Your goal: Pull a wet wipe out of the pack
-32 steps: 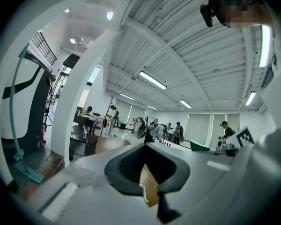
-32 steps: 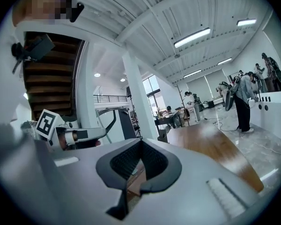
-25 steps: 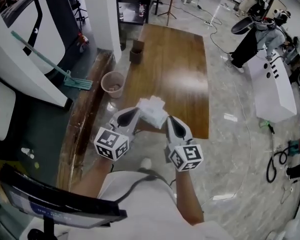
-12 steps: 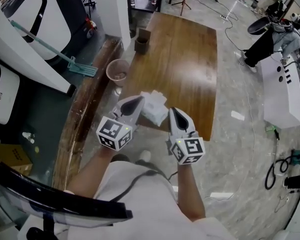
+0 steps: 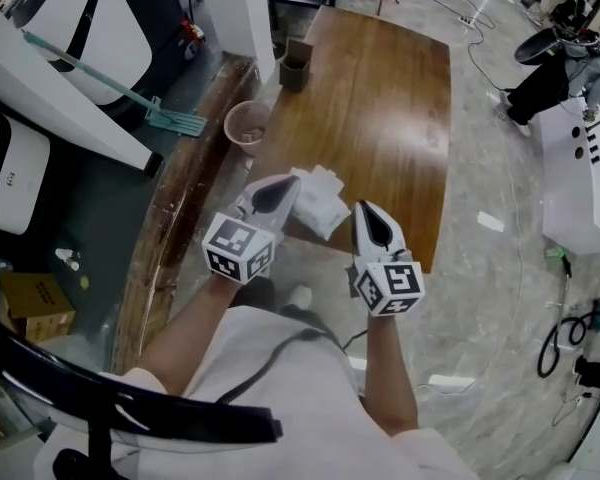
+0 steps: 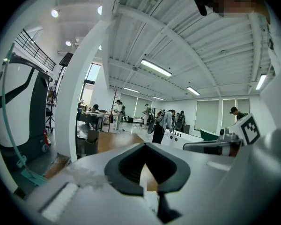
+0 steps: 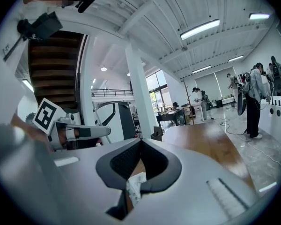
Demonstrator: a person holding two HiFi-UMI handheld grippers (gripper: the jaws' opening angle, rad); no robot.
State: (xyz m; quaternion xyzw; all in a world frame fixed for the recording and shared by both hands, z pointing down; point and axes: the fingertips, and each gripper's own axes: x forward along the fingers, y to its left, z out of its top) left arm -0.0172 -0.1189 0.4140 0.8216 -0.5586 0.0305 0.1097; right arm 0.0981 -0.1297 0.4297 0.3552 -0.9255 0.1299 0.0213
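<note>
The room is a wide, bright workshop with a pale glossy floor (image 5: 480, 298). A person (image 5: 545, 63) stands well apart from the bench's far right corner, and a green-handled mop (image 5: 110, 80) leans off to the left. The bench (image 5: 380, 118) is a long slab of dark polished wood with a patch of glare near its middle. It is bare but for a small dark box (image 5: 295, 68) at its far left corner, and a round bucket (image 5: 245, 125) stands just beside its left edge.

Both tools are held in the air over the bench's near edge, toward the near left corner. The left tool (image 5: 285, 190) is closed, its jaws meeting on a pale edge that I take to be the pack (image 5: 320, 203), the white bundle between the two tools. The right tool (image 5: 364, 216) is clamped on a crumpled tuft of the wet wipe (image 7: 135, 184), which pokes through its jaws.

The step in hand looks like the draw itself. To do it well, the left tool should hold the pack firm while the right pulls away smoothly in line with the opening, not sideways. That way the damp sheet should slide free without tearing or dragging the next one out. The hold on the wipe looks shallow, so a jerk may slip it
</note>
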